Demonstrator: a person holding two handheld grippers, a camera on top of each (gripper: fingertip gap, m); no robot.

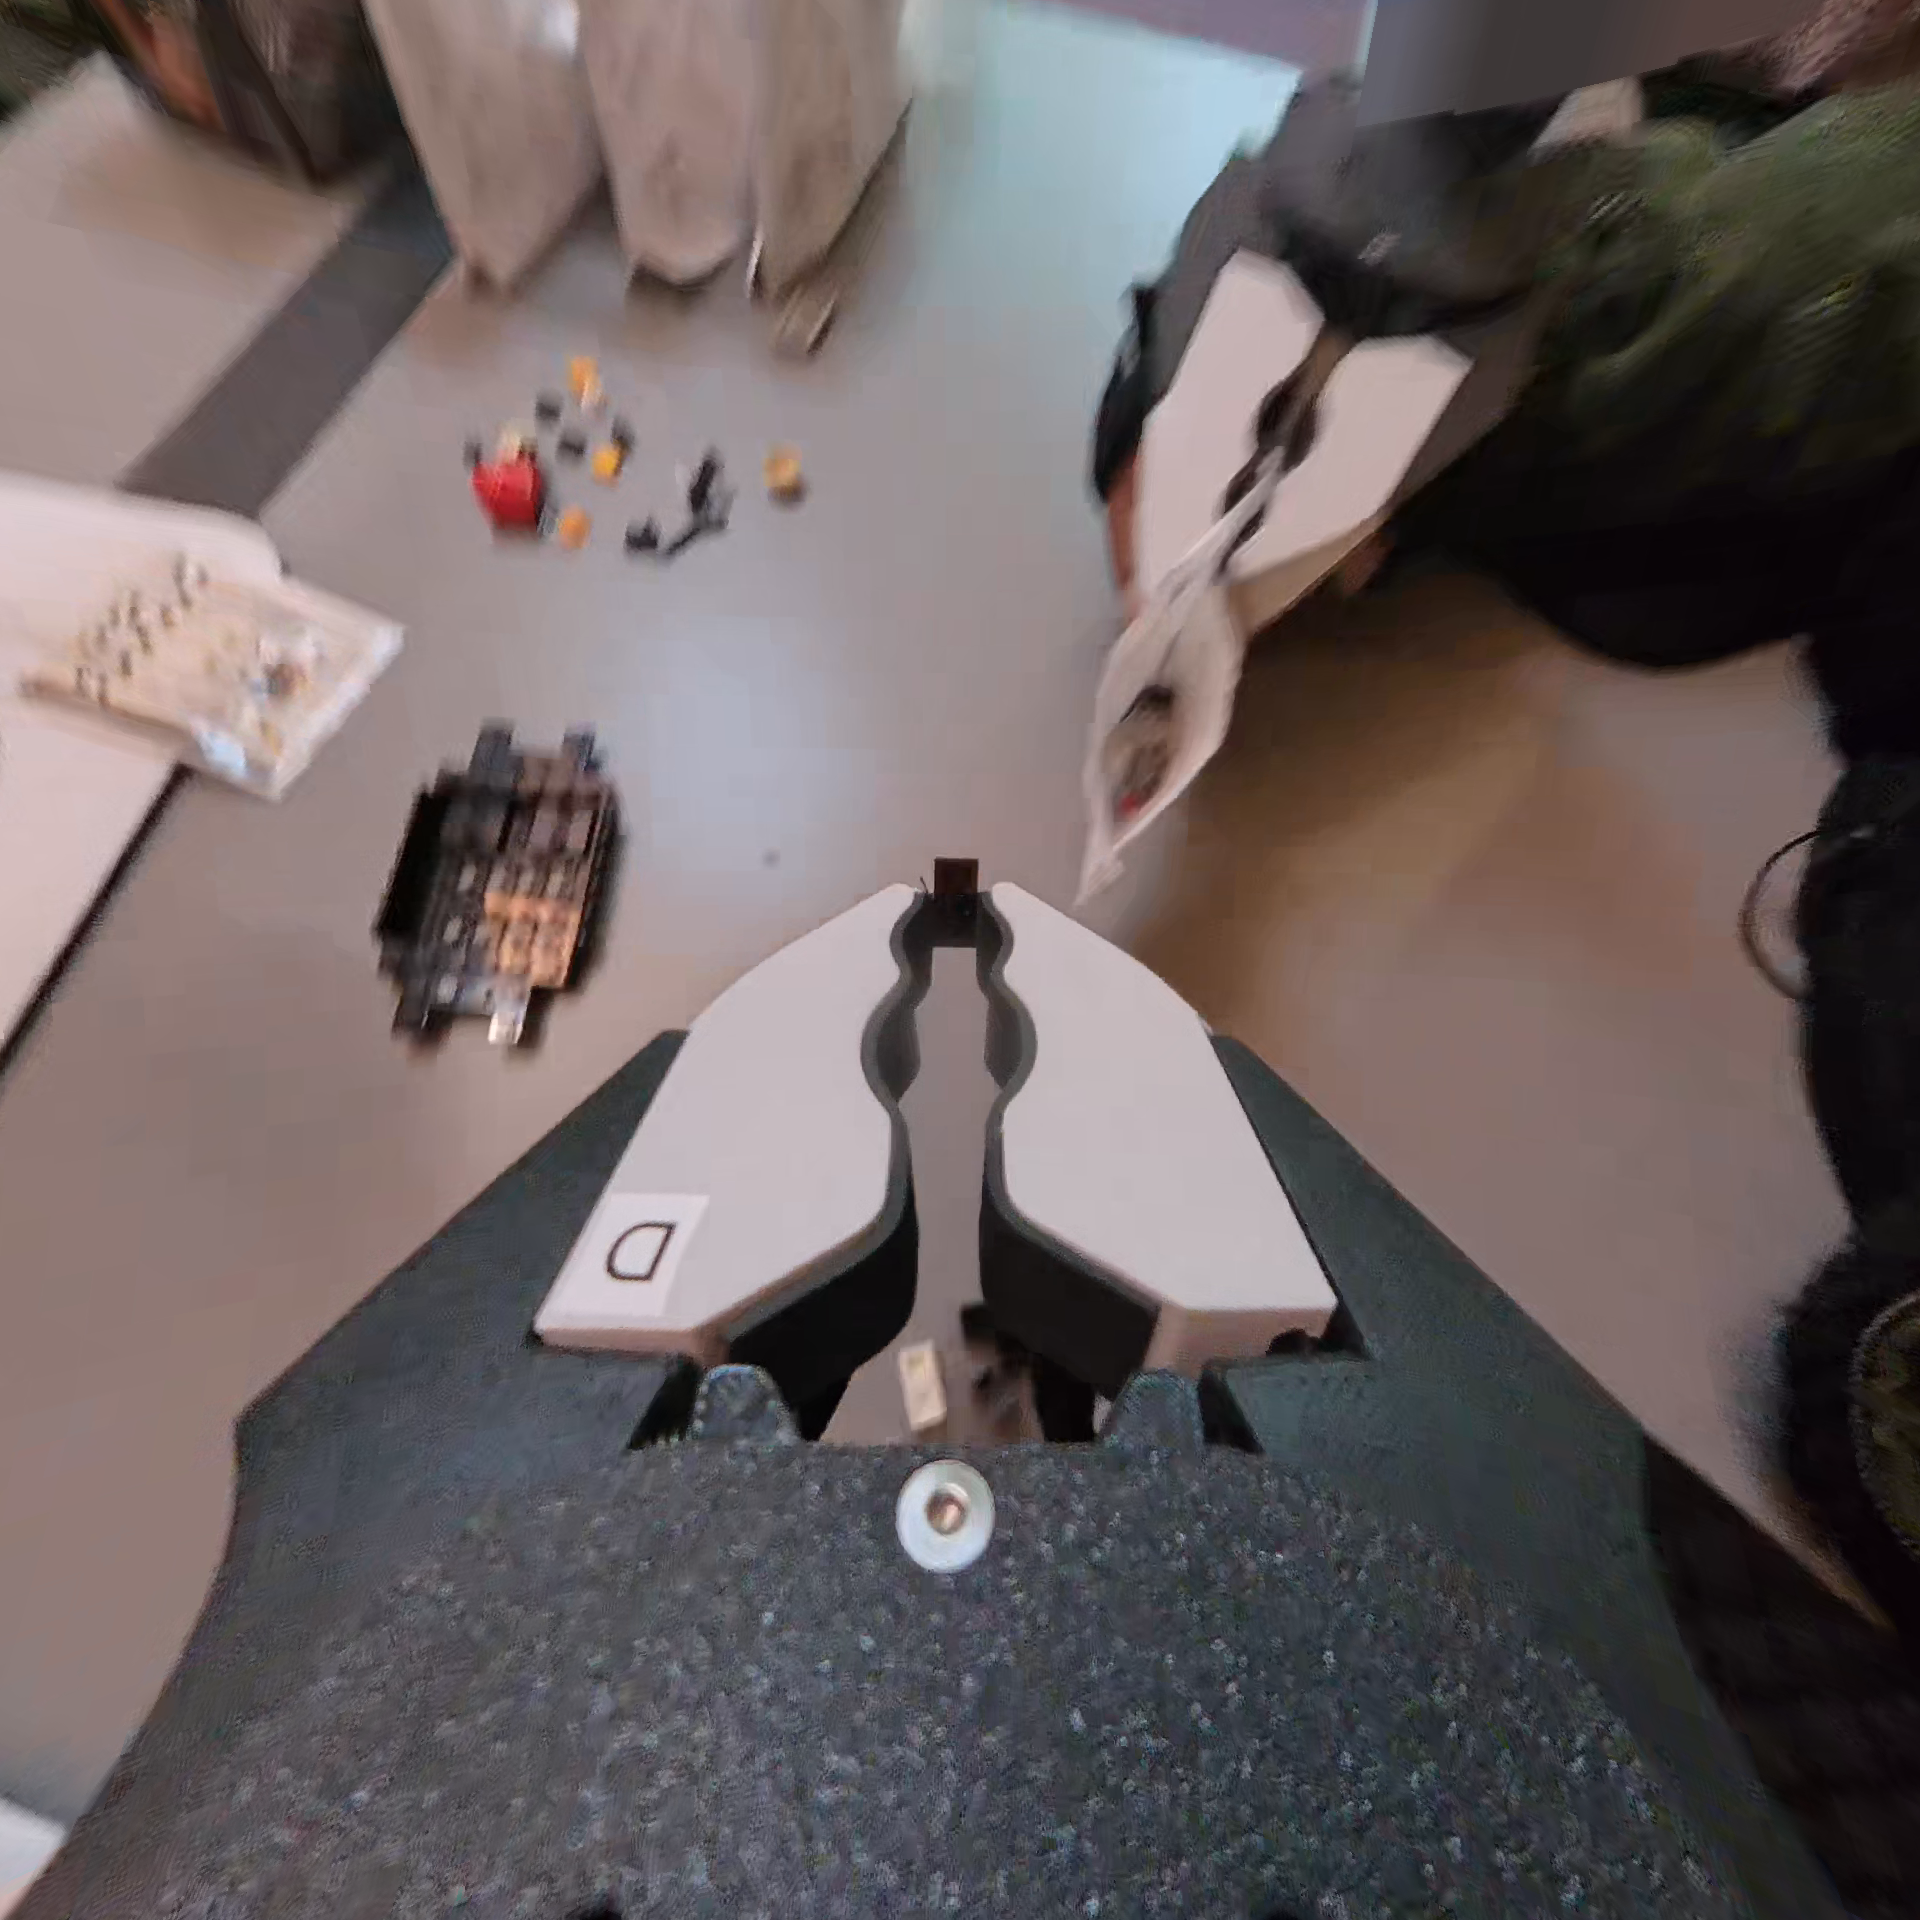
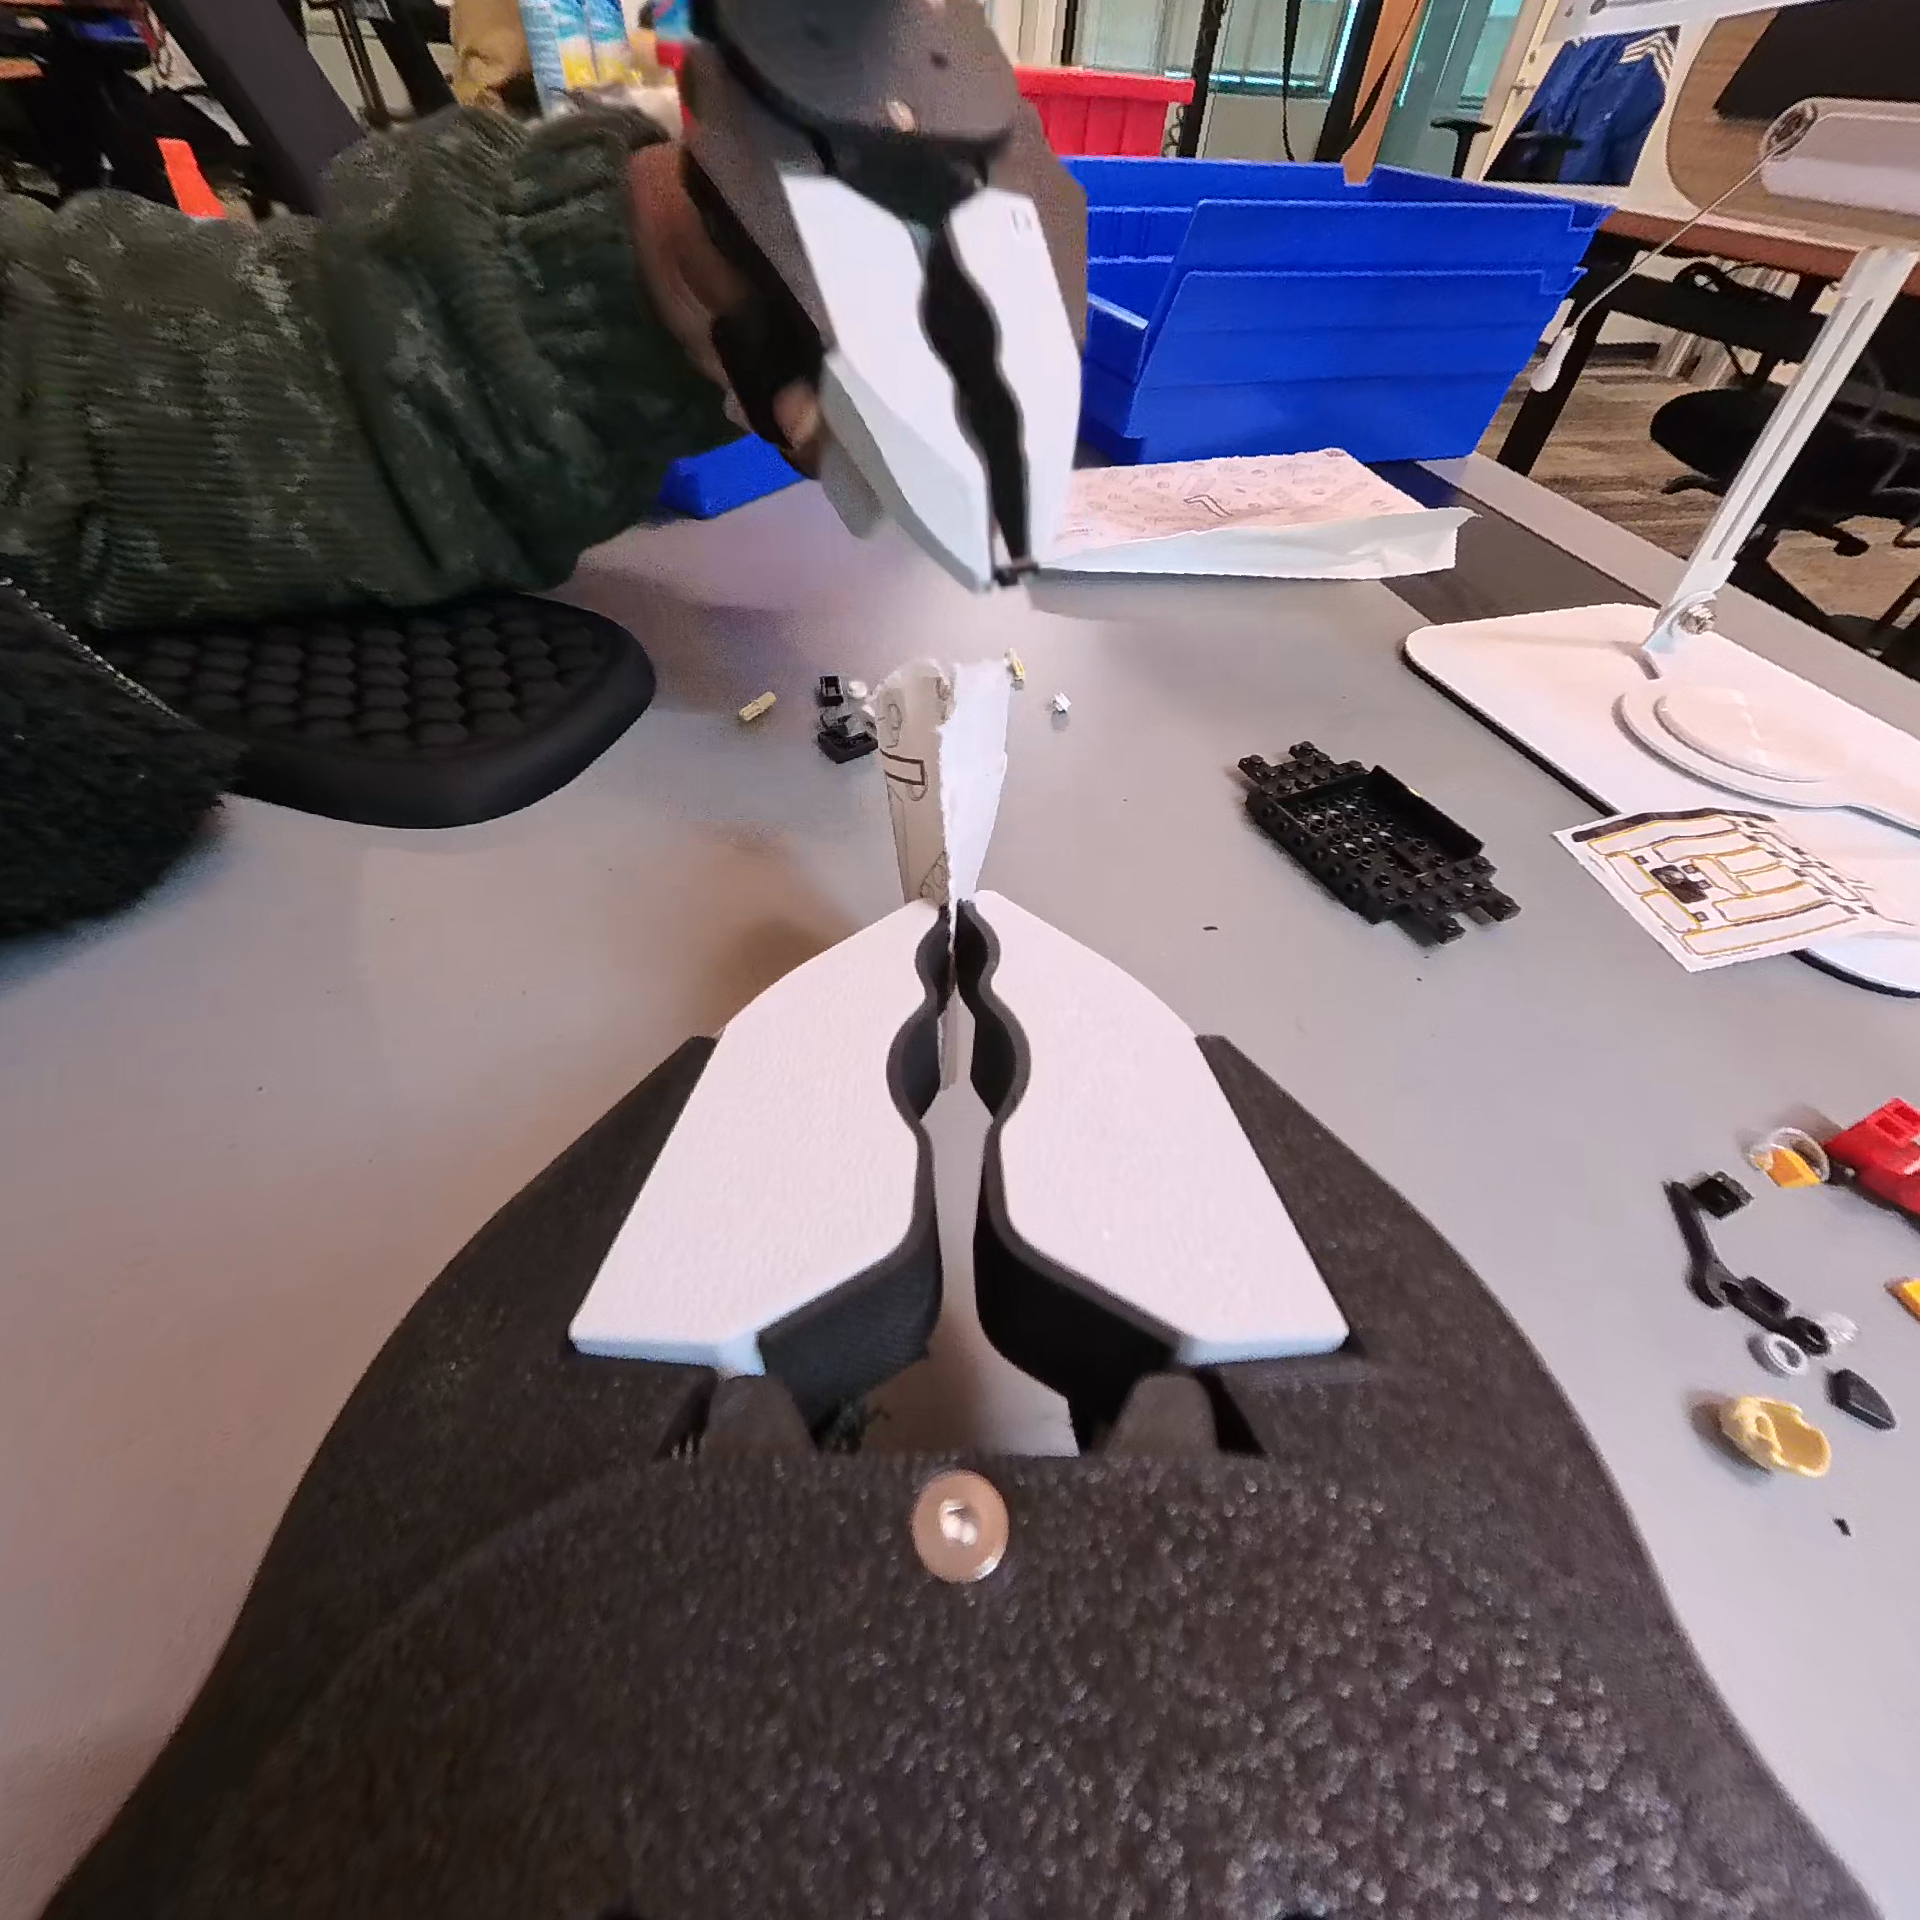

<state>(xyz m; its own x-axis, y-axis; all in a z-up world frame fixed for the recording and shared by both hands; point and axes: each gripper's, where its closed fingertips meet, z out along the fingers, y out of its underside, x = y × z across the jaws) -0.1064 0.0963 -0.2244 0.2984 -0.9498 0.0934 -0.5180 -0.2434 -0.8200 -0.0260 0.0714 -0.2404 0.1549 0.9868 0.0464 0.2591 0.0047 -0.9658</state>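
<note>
Fingers on the left gripper (image 1: 954, 902) are pinched down on a tiny dark square brick piece (image 1: 954, 881) right at the tips, held up over the grey tabletop (image 1: 831, 707). In the right wrist view that same gripper hangs tip-down above the table with the little dark bit poking out at the very end.

Right gripper (image 2: 954, 914) has its white fingers squeezed tight on a torn white paper bag scrap with printed line drawings (image 2: 951, 774), which sticks up and forward from between the tips. From the left wrist view you can see the paper dangling out of it, pretty blurry though.

On the table: a black studded brick chassis plate (image 2: 1371, 836) sits off to the right of the paper, well apart from both grippers. Near it lies a printed sticker sheet with yellow and black lines (image 2: 1745, 883), partly on the white lamp base (image 2: 1538, 665). Farther right there's a scatter of small loose bricks, red, orange, black and tan (image 2: 1797, 1278). Behind the left gripper lies a bigger flat piece of the white paper bag (image 2: 1247, 520), with a blue plastic bin (image 2: 1330, 312) behind that. A person's arm in a dark green knit sleeve (image 2: 312, 364) rests on a black armrest pad (image 2: 395, 707).
</note>
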